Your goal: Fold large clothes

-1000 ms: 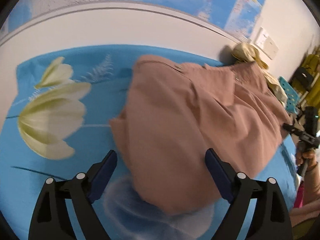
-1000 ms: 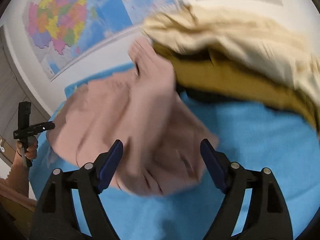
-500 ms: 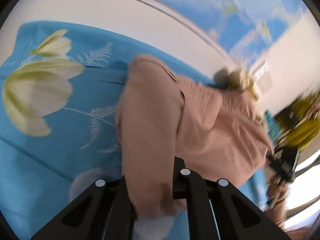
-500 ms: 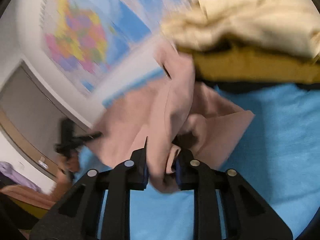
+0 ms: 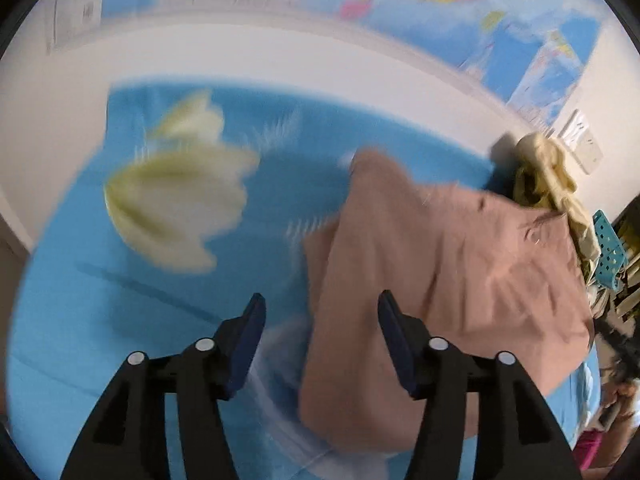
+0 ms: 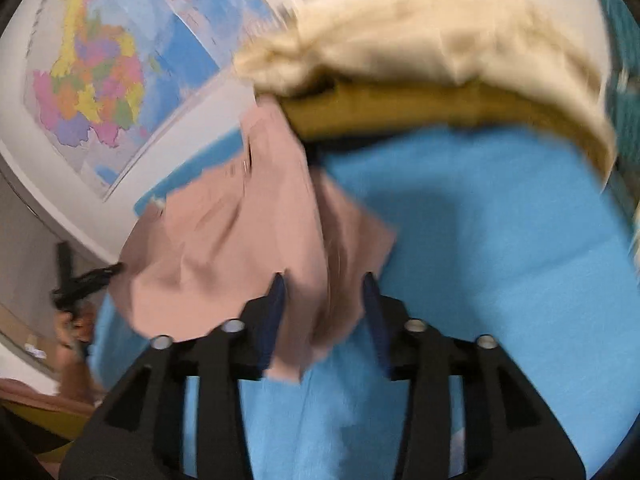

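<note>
pointing down at a slant over the bed [image 5: 72,320], we hold both grippers above a blue sheet printed with a big pale flower [image 5: 176,200]. the left gripper [image 5: 320,340] sits over the near left edge of the pink garment [image 5: 460,264]; the right gripper [image 6: 324,320] sits over its near right corner, seen from the other side. in the right wrist view a hand [image 6: 74,328] with the other gripper's black handle shows at the far left, past the garment's edge.

the garment lies crumpled on the sheet, bunched in soft folds, its far end running up against a pile of clothes [image 6: 440,80]: a cream piece on top, a mustard one beneath. that pile crowds the bed's far right corner by the wall. a teal basket [image 5: 608,248] stands beyond the pile in the left wrist view. a world map [image 6: 96,92] hangs on the white wall behind the bed. both views are blurred.

the left gripper's jaws have just been opening and stand about halfway apart; the garment's edge lies between and below them, and the pads do not press on it. the right gripper's jaws have just been opening too, about halfway, with a fold of the garment's corner loose between the pads, not pinched.
</note>
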`<state>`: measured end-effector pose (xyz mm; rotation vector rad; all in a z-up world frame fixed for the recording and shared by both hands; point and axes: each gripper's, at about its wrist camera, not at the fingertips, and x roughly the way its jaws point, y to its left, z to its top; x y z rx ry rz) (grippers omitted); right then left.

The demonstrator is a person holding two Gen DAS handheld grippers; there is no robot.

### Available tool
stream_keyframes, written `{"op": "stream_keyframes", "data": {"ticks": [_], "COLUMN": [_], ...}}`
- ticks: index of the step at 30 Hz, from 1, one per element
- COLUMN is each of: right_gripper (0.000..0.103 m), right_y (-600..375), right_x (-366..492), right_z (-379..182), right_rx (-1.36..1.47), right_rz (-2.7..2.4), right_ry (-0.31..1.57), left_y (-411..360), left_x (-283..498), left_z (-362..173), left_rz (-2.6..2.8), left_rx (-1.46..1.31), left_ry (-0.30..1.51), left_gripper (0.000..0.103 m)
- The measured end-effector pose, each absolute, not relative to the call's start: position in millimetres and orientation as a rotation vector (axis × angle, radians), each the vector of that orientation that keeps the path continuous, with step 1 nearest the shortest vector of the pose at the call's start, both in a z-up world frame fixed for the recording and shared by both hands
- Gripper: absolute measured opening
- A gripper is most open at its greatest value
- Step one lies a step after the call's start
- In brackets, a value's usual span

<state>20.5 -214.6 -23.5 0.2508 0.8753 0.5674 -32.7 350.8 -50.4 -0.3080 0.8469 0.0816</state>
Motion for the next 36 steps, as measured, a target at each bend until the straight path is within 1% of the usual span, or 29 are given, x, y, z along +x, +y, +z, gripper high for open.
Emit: {"op": "stream_keyframes", "data": {"ticks": [3, 4, 6, 8, 12, 13, 14, 15, 16, 17, 18, 20, 22, 26, 28, 29, 30, 31, 32, 34, 35, 36], "right_gripper": [0.057, 0.058, 0.058, 0.063, 0.063, 0.063, 0.059, 0.054, 0.035, 0.013, 0.006, 0.004, 0.003, 0.004, 0.006, 0.009, 0.014, 0.027, 0.034, 0.038, 0.04, 0.041], "right_y": [-183.7, -168.4, -145.1, -109.3, -69.3, -62.9, -58.0, -56.2, -54.8, -55.2, -56.1, -60.7, -61.6, -66.7, -62.9, -60.8, -60.6, -62.3, -66.1, -77.0, -83.1, -92.0], "right_x": [26.9, 31.4, 40.6, 56.8, 68.6, 70.9, 70.5, 68.1, 69.1, 71.4, 74.3, 79.3, 80.9, 84.0, 96.2, 101.1, 103.2, 104.4, 105.1, 102.0, 101.0, 99.6], "right_z": [-2.0, -0.3, -4.5, -16.2, -44.1, -51.4, -56.4, -58.7, -61.6, -63.0, -63.3, -60.6, -47.7, -18.4, -28.4, -37.1, -43.5, -46.4, -45.8, -38.1, -34.2, -28.5], "right_rx": [0.15, 0.116, 0.072, 0.011, -0.08, -0.095, -0.126, -0.152, -0.169, -0.159, -0.141, -0.097, -0.09, -0.057, -0.062, -0.086, -0.108, -0.108, -0.1, -0.071, -0.056, -0.04], "right_rz": [0.618, 0.651, 0.692, 0.732, 0.731, 0.721, 0.713, 0.701, 0.683, 0.685, 0.691, 0.688, 0.674, 0.645, 0.648, 0.635, 0.616, 0.609, 0.606, 0.603, 0.599, 0.584], "right_ry": [0.796, 0.8, 0.817, 0.862, 0.929, 0.95, 0.951, 0.941, 0.932, 0.938, 0.943, 0.934, 0.874, 0.74, 0.804, 0.846, 0.866, 0.876, 0.875, 0.838, 0.823, 0.801], "left_y": [319.1, 305.1, 276.6, 246.7, 214.1, 209.2, 206.9, 206.5, 209.6, 212.8, 214.9, 216.9, 212.6, 217.8, 217.4, 217.4, 217.2, 218.8, 221.6, 228.6, 232.1, 236.0], "left_x": [-23.7, -17.5, 0.1, 21.9, 65.5, 74.7, 80.2, 86.8, 92.5, 95.5, 99.6, 106.7, 115.3, 126.0, 132.7, 134.9, 136.3, 132.3, 130.2, 120.1, 112.8, 104.8], "left_z": [-30.4, -29.0, -32.8, -45.4, -78.1, -83.9, -87.5, -89.4, -88.5, -87.4, -85.7, -80.0, -72.4, -50.8, -61.8, -67.0, -75.1, -77.7, -78.9, -73.7, -68.2, -62.6], "left_rz": [0.01, -0.03, -0.11, -0.156, -0.189, -0.155, -0.134, -0.122, -0.134, -0.145, -0.154, -0.167, -0.173, -0.181, -0.173, -0.16, -0.134, -0.116, -0.116, -0.122, -0.127, -0.132], "left_rx": [-0.202, -0.174, -0.133, -0.07, -0.058, -0.051, -0.042, -0.045, -0.082, -0.113, -0.139, -0.163, -0.165, -0.202, -0.198, -0.172, -0.138, -0.129, -0.13, -0.136, -0.134, -0.13], "left_ry": [0.792, 0.791, 0.815, 0.858, 0.995, 1.028, 1.039, 1.041, 1.031, 1.022, 1.017, 1.0, 0.975, 0.884, 0.928, 0.944, 0.962, 0.975, 0.979, 0.946, 0.916, 0.89], "left_gripper": [0.062, 0.065, 0.067, 0.067, 0.067, 0.059, 0.041, 0.035, 0.023, 0.012, 0.011, 0.007, 0.005, 0.006, 0.008, 0.016, 0.022, 0.032, 0.035, 0.037, 0.044, 0.046]}}
